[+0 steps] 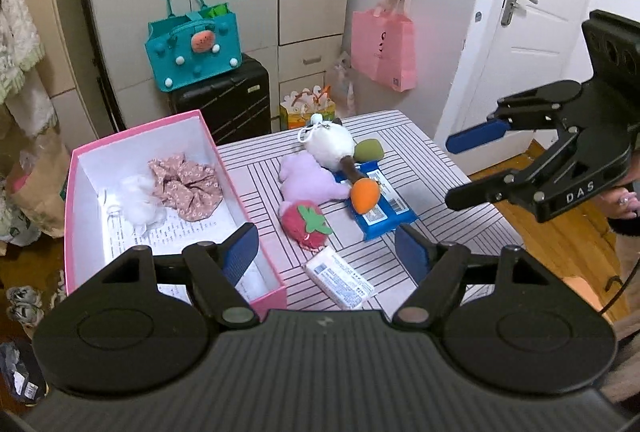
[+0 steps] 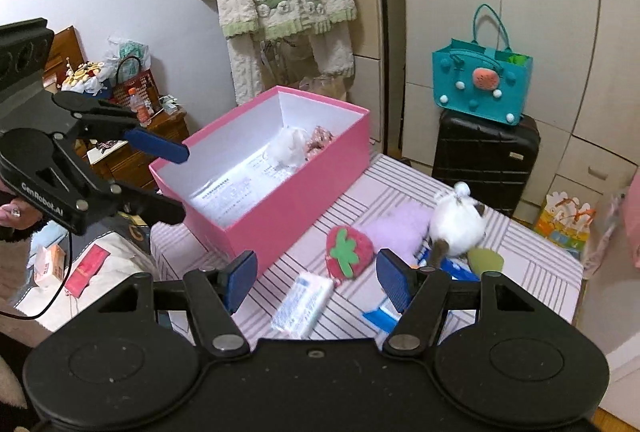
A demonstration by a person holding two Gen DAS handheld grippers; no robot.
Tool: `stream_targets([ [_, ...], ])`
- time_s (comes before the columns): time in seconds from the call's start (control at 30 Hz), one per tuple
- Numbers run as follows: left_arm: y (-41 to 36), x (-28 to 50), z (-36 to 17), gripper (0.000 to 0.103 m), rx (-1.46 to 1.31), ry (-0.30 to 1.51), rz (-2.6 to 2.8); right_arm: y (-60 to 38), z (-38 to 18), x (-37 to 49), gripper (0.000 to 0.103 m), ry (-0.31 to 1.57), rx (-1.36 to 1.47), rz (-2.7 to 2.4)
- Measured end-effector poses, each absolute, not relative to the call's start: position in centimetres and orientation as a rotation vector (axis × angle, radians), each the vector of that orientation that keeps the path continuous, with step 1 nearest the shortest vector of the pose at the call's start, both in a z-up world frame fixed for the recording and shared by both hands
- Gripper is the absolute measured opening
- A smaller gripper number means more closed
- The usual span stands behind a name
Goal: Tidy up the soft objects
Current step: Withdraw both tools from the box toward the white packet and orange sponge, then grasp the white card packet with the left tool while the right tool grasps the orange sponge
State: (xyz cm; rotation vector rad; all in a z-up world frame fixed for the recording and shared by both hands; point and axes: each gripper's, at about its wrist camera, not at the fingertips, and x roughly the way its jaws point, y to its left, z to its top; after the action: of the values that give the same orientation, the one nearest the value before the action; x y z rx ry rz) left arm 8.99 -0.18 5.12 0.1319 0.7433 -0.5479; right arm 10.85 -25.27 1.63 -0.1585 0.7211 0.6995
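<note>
A pink box (image 1: 234, 183) (image 2: 300, 199) stands on the left of the striped table (image 1: 420, 143). It holds a floral scrunchie (image 1: 186, 187) and a white fluffy toy (image 1: 140, 203). Beside it on the table lie a strawberry plush (image 1: 306, 226) (image 2: 348, 252), a purple plush (image 1: 306, 177) (image 2: 396, 228), a white plush (image 1: 330, 145) (image 2: 456, 224) and an orange carrot plush (image 1: 364, 195). My left gripper (image 1: 326, 252) (image 2: 182, 181) hovers open over the box's near corner, nothing between its pads. My right gripper (image 2: 316, 278) (image 1: 454, 171) hangs open above the table's right side, also empty.
A blue wipes pack (image 1: 384, 211) lies under the toys and a white tissue pack (image 1: 340, 282) (image 2: 302, 306) near the front edge. Behind the table stand a black suitcase (image 1: 228, 99) with a teal bag (image 1: 194, 47), and a pink bag (image 1: 382, 47) hangs on the wall.
</note>
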Motion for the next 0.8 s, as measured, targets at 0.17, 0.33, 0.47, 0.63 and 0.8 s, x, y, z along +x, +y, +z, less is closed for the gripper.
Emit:
stream_targets([
  [0.17, -2.2, 8.8, 3.5, 0.075, 0.151, 0.734, -0.519, -27.1, -0.7, 10.9, 0.071, 0.734, -0.140, 0.692],
  [0.33, -4.5, 8.6, 1.1, 0.075, 0.161, 0.726, -0.488, -28.6, -3.0, 11.1, 0.071, 0.741, -0.124, 0.694],
  [0.47, -6.3, 8.6, -1.4, 0.075, 0.158, 0.738, -0.469, -29.4, -4.5, 11.4, 0.071, 0.722, -0.128, 0.712],
  [0.63, -7.8, 8.8, -4.6, 0.074, 0.121, 0.769, -0.459, -30.3, -6.4, 12.0, 0.071, 0.683, -0.115, 0.730],
  [0.8, -8.7, 9.3, -7.4, 0.075, 0.090, 0.782, -0.397, -30.9, -8.7, 12.8, 0.071, 0.630, -0.114, 0.713],
])
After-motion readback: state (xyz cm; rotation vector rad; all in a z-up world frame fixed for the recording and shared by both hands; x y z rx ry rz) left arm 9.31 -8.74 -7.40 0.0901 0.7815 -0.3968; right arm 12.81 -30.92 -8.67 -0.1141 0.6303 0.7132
